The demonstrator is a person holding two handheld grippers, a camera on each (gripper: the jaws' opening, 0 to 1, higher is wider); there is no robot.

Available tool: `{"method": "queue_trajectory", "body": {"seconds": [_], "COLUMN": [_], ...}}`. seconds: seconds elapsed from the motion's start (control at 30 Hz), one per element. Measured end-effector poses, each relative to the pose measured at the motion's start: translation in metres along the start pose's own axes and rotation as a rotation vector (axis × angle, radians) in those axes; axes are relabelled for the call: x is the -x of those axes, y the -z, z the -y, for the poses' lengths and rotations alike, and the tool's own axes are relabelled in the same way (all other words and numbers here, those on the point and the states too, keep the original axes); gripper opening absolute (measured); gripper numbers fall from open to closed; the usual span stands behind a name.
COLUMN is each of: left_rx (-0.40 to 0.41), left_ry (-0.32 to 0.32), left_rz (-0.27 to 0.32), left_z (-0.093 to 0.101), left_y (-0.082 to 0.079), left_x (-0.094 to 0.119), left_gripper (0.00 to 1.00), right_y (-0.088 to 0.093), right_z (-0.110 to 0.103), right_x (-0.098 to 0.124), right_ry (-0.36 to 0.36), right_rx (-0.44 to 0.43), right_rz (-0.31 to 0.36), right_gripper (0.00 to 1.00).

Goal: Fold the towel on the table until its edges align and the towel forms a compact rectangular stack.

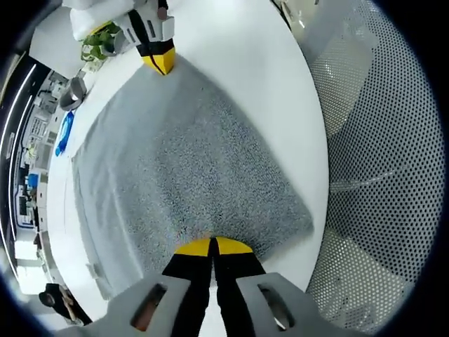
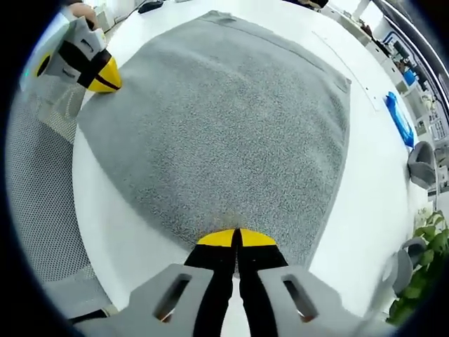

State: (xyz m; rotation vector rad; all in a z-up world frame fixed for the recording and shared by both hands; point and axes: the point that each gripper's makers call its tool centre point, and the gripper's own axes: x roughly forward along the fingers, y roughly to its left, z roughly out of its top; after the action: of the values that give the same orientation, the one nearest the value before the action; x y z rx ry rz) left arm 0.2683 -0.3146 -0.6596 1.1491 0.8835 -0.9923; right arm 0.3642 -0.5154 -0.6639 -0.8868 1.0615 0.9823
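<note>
Nearest the lens in the left gripper view: left gripper [image 1: 212, 246], yellow tips pressed together w/ the near edge of the towel [image 1: 182, 161] pinched between them. Same in the right gripper view: right gripper [image 2: 236, 239], tips together, clamped on the towel [image 2: 231, 119] edge closest to that camera. Then by size: the table [image 1: 259, 63], white & smooth, runs across both views; the gray towel lies spread on it, one layer as far as can be told, taking up most of the top, w/ bare white strips along its sides [image 2: 379, 175]. Each gripper shows in the other's view at the far end of the towel: right one at top of the left gripper view [image 1: 158, 57], left one at upper left of the right gripper view [image 2: 99, 74], so the two hold neighbouring corners along one edge, well apart, cloth stretched between them. Beside the table, on the side where the grippers are, a perforated mesh surface [image 1: 393, 175], gray-white, curved; also seen at left in the right gripper view [image 2: 42, 196]; can't tell what it is. A green plant [image 1: 98, 43] near the far end of the table, also at lower right of the right gripper view [image 2: 421, 274]. A blue item [image 2: 401, 119] lies on the table past the towel's far side, apart from the cloth; too small to identify. A dark small thing [image 2: 150, 6] at the table's far edge, blurred. Background is office clutter, shelves & desks [image 1: 31, 161], too distorted to read.
</note>
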Motion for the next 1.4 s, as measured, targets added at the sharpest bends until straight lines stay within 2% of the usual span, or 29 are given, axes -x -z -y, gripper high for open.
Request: {"method": "queue_trajectory", "body": {"seconds": [0.23,0.37,0.47,0.67,0.83,1.07,1.17,1.4], "left_rx": [-0.022,0.007,-0.005,0.015,0.024,0.029,0.058,0.064], "left_ry": [-0.009,-0.012,-0.011,-0.018,-0.018,-0.030,-0.032,-0.035], "left_rz": [-0.015,-0.019,-0.021,-0.024,-0.023,-0.016,-0.008,0.007], "left_z": [-0.001,-0.005,-0.005,-0.011,-0.015,-0.021,-0.024,-0.031], "left_y": [0.005,0.010,0.012,0.018,0.022,0.029,0.032,0.037], "left_x": [0.000,0.000,0.000,0.000,-0.001,-0.001,-0.001,-0.002], "left_gripper": [0.00,0.00,0.00,0.00,0.00,0.00,0.00,0.00], "right_y": [0.001,0.002,0.003,0.004,0.004,0.004,0.003,0.001], "right_z": [-0.011,-0.016,-0.020,-0.030,-0.038,-0.049,-0.054,-0.068], "right_x": [0.002,0.003,0.003,0.005,0.006,0.008,0.009,0.010], "right_ry": [-0.022,-0.036,-0.038,-0.067,-0.030,-0.030,-0.041,-0.020], "right_rx": [0.024,0.013,0.015,-0.041,-0.045,-0.137,-0.191,-0.186], "right_rz": [0.010,0.015,0.021,0.049,0.078,0.142,0.172,0.195], "right_gripper": [0.00,0.00,0.00,0.00,0.00,0.00,0.00,0.00]}}
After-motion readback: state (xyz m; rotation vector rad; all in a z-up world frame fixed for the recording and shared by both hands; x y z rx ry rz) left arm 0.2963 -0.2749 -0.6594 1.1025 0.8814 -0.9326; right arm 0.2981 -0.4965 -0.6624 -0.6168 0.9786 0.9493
